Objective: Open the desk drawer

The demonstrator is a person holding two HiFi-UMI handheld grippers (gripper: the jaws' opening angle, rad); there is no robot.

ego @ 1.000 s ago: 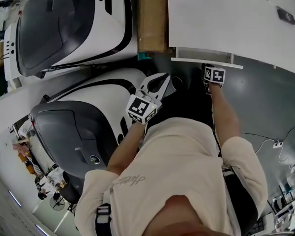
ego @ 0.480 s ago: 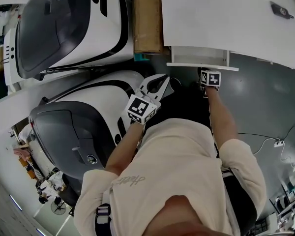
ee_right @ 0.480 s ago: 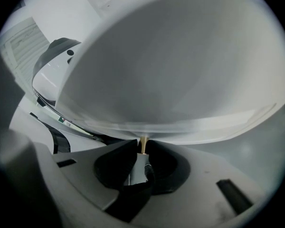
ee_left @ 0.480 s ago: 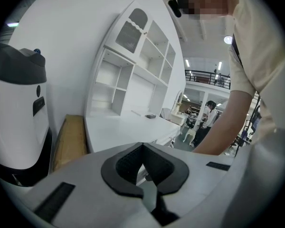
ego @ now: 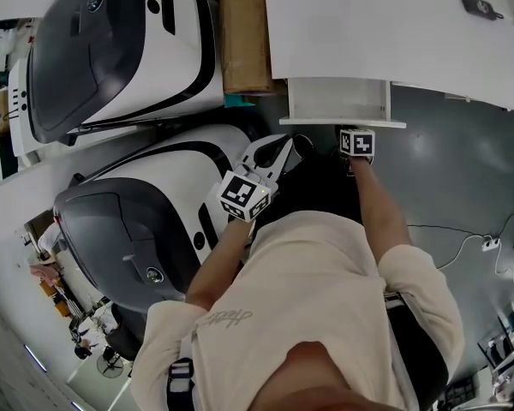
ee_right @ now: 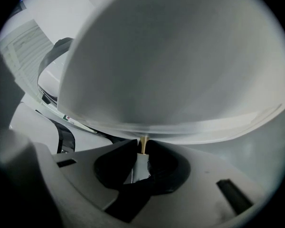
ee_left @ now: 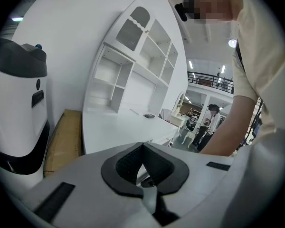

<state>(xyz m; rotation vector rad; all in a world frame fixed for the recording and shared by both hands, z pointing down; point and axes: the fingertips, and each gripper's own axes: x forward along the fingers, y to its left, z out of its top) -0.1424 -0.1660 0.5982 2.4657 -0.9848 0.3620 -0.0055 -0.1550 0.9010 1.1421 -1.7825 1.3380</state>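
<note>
Upper pod machine (ego: pixel 111 50) and lower pod machine (ego: pixel 146 229) fill the left of the head view. Both have glossy white shells with dark grey rounded lids. A flat brown cardboard box (ego: pixel 240 32) is wedged between the upper one and the desk.

The desk (ego: pixel 368 32) is at top right: matte white flat top over a smooth grey floor (ego: pixel 463 169). The left gripper view shows a white shelf unit (ee_left: pixel 133 75) on the back of the desk, with square cubbies and an arched top.

Right forearm (ego: pixel 381 204) is stretched straight ahead to the desk's near edge, with the gripper pitched steeply down. Left forearm (ego: pixel 218 259) is bent and held off to the side, near the lower pod, well apart from the desk, with the gripper only slightly nose-down.

The drawer (ego: pixel 338 101) is under the desk's near edge, pulled partway out. It is a plain white box, and its thin front panel faces the person.

Right tongs (ee_right: pixel 142 150) are clenched on the knob (ee_right: pixel 143 144), a slim brass-coloured stem hanging from the drawer front, with dark pads on both sides of it.

Left tongs (ee_left: pixel 142 146) are clenched with the tips touching and nothing between them.
</note>
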